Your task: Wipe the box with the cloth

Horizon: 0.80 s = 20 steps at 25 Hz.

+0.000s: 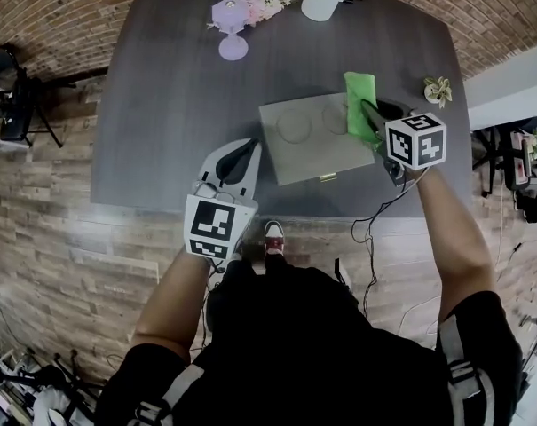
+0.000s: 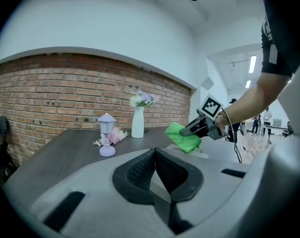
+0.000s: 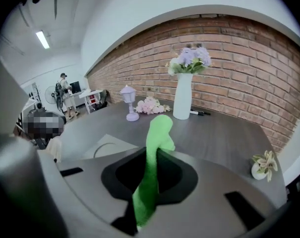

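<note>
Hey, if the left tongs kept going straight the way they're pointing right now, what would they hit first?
Probably the box. The left tongs, shut and empty, aim toward its left edge. Height and depth are hard to judge, so they might just skim past that edge.

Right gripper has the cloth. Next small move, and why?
Probably lower the right gripper until the green cloth presses on the box: the jaws clamp it, and it seems to hang just above the box's right side.
</note>
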Available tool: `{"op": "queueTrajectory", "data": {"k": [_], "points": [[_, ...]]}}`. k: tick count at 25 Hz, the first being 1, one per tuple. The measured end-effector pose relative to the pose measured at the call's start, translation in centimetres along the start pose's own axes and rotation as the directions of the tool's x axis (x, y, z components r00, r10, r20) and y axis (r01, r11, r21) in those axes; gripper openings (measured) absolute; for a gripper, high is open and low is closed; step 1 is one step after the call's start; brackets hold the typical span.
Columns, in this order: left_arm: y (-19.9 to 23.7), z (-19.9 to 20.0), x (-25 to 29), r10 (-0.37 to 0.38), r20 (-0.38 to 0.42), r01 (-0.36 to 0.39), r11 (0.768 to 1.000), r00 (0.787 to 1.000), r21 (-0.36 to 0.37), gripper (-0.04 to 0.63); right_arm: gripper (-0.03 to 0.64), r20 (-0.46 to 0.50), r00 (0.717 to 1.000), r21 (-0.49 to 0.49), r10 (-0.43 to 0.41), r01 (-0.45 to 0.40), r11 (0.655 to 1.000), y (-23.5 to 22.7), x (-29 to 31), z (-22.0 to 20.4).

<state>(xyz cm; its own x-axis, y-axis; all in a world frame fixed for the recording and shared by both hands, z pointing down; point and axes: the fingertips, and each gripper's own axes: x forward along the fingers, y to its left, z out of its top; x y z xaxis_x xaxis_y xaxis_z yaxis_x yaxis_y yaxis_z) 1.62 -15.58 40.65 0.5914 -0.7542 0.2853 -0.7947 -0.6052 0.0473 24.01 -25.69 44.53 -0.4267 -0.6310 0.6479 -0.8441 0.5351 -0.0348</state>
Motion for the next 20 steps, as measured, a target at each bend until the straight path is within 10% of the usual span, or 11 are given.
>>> {"op": "queueTrajectory", "data": {"k": [12,20], "points": [[4.7,-1.1,-8.6,0.029,0.027,-0.029,1.000,0.999,-0.010,0.009,0.038,0.036,0.973,-0.015,0.229,-0.228,0.973,19.4,2.1,3.5],[6.6,-2.6,-10.9,0.023,0.013,-0.023,1.000,1.000,-0.019,0.009,0.038,-0.008,0.962,0.021,0.272,-0.271,0.962,24.4,3.8,1.5]]}}
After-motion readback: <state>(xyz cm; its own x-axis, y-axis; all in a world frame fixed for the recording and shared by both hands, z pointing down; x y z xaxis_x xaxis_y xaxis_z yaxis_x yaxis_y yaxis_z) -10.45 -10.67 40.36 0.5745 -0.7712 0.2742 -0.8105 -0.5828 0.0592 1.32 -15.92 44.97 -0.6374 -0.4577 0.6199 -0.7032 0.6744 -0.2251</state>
